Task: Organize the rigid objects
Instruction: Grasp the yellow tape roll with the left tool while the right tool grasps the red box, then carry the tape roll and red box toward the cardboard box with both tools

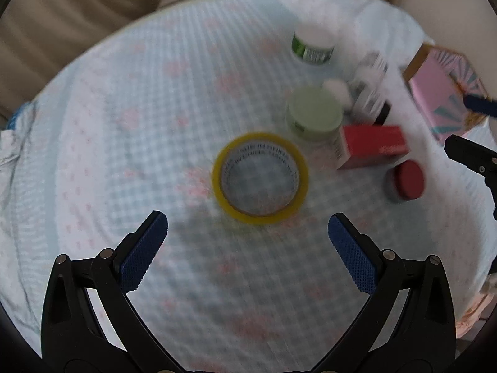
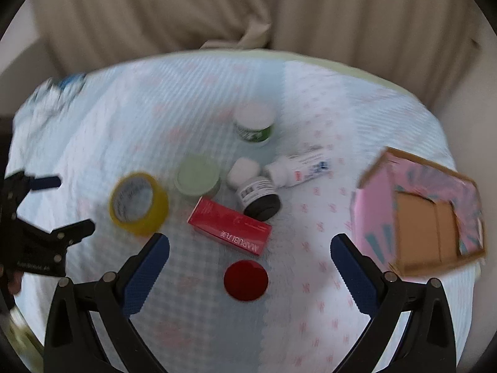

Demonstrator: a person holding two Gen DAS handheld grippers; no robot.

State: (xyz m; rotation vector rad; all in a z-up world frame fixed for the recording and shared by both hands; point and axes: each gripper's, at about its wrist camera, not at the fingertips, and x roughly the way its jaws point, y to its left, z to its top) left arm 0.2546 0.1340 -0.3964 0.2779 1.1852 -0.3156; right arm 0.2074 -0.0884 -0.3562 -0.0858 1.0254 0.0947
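Both grippers, left (image 1: 248, 227) & right (image 2: 250, 245), have jaws wide apart w/ nothing held, left above yellow tape roll (image 1: 260, 177), right above red-lidded jar (image 2: 246, 280) near red box (image 2: 229, 225).

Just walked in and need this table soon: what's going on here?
A person is tidying small items with two handheld grippers. The left gripper, jaws open, hovers near the yellow tape roll; the right gripper, also open and empty, faces the red-lidded jar. The pink box looks empty; nothing is sorted yet.
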